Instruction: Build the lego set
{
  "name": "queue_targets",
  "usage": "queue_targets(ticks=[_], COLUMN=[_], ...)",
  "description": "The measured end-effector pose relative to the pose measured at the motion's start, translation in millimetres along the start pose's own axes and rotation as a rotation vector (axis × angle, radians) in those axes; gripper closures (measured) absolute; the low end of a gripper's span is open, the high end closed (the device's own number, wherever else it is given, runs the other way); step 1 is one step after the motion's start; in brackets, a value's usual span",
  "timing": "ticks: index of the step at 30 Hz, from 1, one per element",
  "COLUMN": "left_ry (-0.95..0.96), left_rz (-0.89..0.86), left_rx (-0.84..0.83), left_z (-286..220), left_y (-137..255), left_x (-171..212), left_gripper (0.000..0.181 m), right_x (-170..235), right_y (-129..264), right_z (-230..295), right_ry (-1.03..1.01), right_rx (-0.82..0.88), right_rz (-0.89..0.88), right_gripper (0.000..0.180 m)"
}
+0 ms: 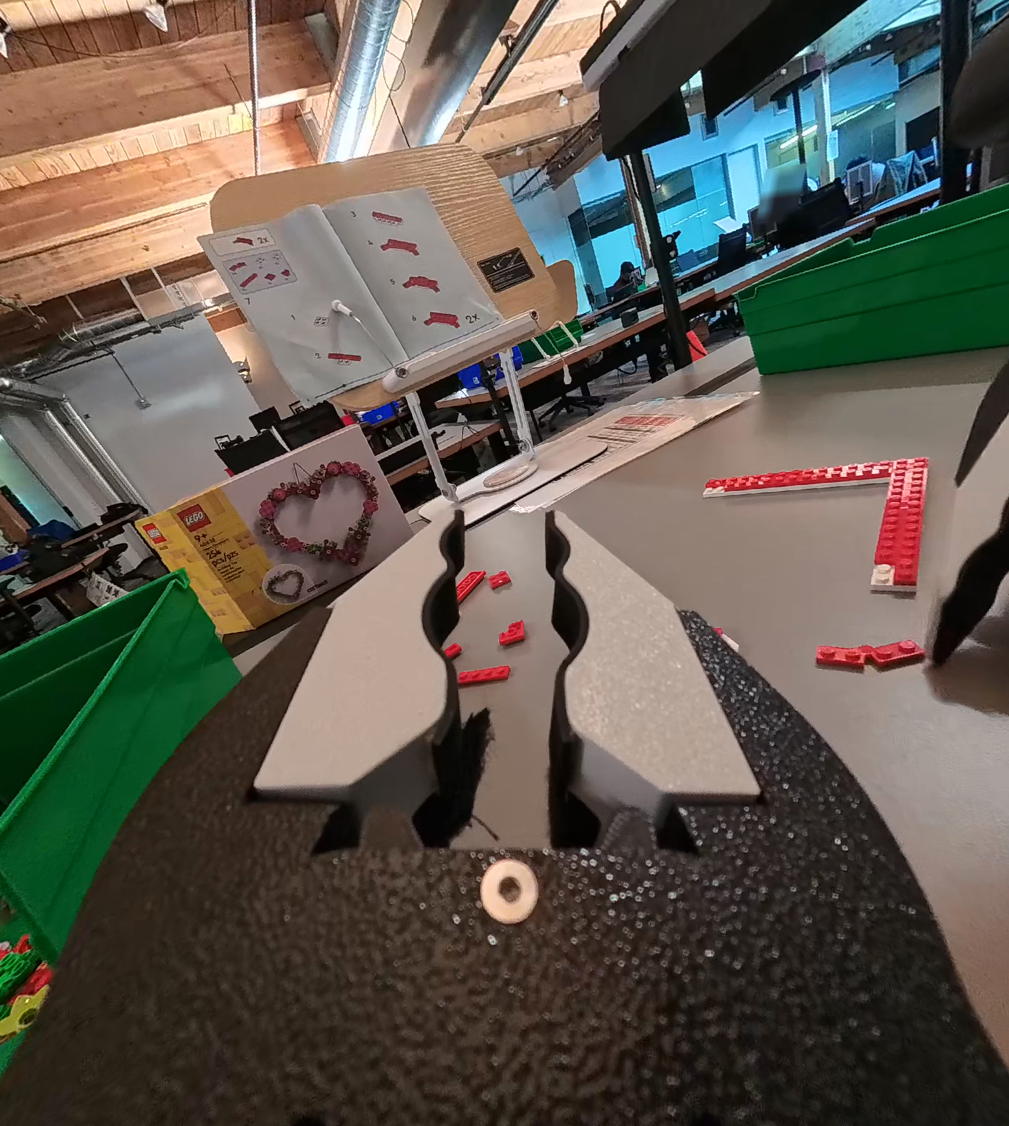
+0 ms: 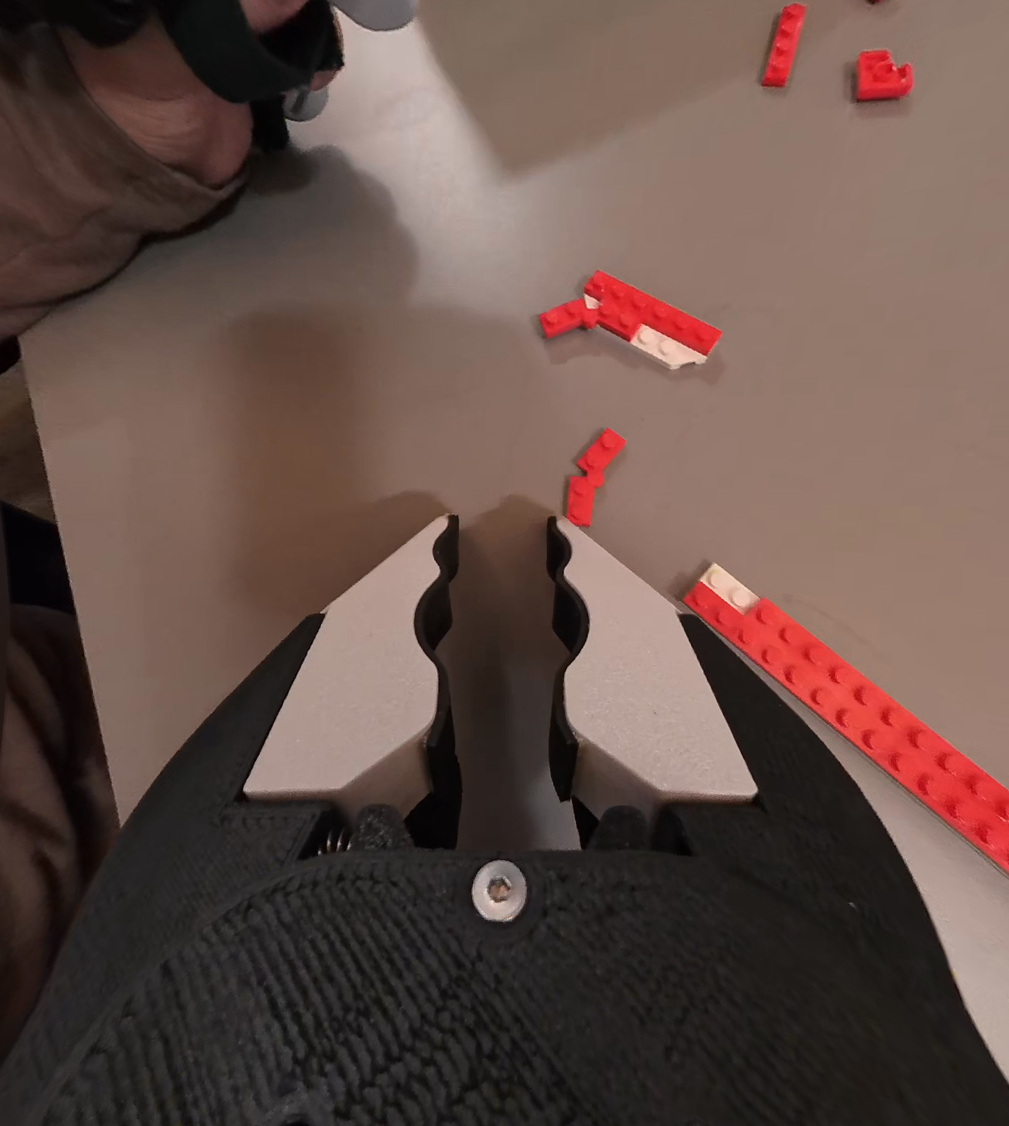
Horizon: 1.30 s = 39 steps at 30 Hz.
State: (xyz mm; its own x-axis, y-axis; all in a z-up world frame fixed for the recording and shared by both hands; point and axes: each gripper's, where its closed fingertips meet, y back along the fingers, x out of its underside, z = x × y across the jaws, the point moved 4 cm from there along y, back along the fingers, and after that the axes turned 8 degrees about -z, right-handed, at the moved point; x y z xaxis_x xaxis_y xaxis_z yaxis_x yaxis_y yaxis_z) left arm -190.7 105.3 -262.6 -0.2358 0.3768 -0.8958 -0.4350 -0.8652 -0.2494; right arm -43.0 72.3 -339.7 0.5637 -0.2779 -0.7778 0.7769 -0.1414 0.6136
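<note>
In the right wrist view, a long red studded strip (image 2: 874,725) with a white plate at its tip runs from lower right toward the frame centre on the grey desk (image 2: 307,426). The right gripper (image 2: 502,524) tilts down over the desk, jaws parted and empty. Just beyond, right of centre, lies a small hinged red pair (image 2: 590,475); farther up, a red-and-white assembly (image 2: 642,320) lies slantwise. The left gripper (image 1: 505,524) has its jaws likewise parted, empty.
</note>
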Motion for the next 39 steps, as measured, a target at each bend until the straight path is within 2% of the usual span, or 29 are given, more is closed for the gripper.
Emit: queue_targets(ticks=[4, 8, 12, 24, 31, 39], left_ry=[0.001, 0.003, 0.004, 0.002, 0.005, 0.003], left_rz=[0.002, 0.001, 0.003, 0.008, 0.009, 0.013], left_rx=[0.004, 0.010, 0.013, 0.021, 0.026, 0.034], left_z=[-0.6, -1.3, -1.5, -2.8, -3.3, -4.8], left_y=[0.0, -0.1, -0.6, -0.7, -0.7, -1.1], left_x=[0.2, 0.2, 0.5, 1.5, 1.6, 2.2], left_gripper=[0.157, 0.158, 0.158, 0.159, 0.159, 0.160], right_x=[-7.2, -17.9, -12.7, -7.7, -4.0, -9.3], right_y=[-4.3, 2.0, 0.7, -7.8, -6.1, -17.0], right_z=[7.2, -3.9, -9.7, 7.4, 0.9, 25.6], right_ry=[0.027, 0.042, 0.021, 0.013, 0.015, 0.002], right_rx=[-0.029, 0.045, 0.057, -0.027, 0.020, -0.126], right_rz=[-0.029, -0.092, -0.061, -0.035, -0.020, -0.049], right_gripper=[0.157, 0.155, 0.147, 0.150, 0.150, 0.151])
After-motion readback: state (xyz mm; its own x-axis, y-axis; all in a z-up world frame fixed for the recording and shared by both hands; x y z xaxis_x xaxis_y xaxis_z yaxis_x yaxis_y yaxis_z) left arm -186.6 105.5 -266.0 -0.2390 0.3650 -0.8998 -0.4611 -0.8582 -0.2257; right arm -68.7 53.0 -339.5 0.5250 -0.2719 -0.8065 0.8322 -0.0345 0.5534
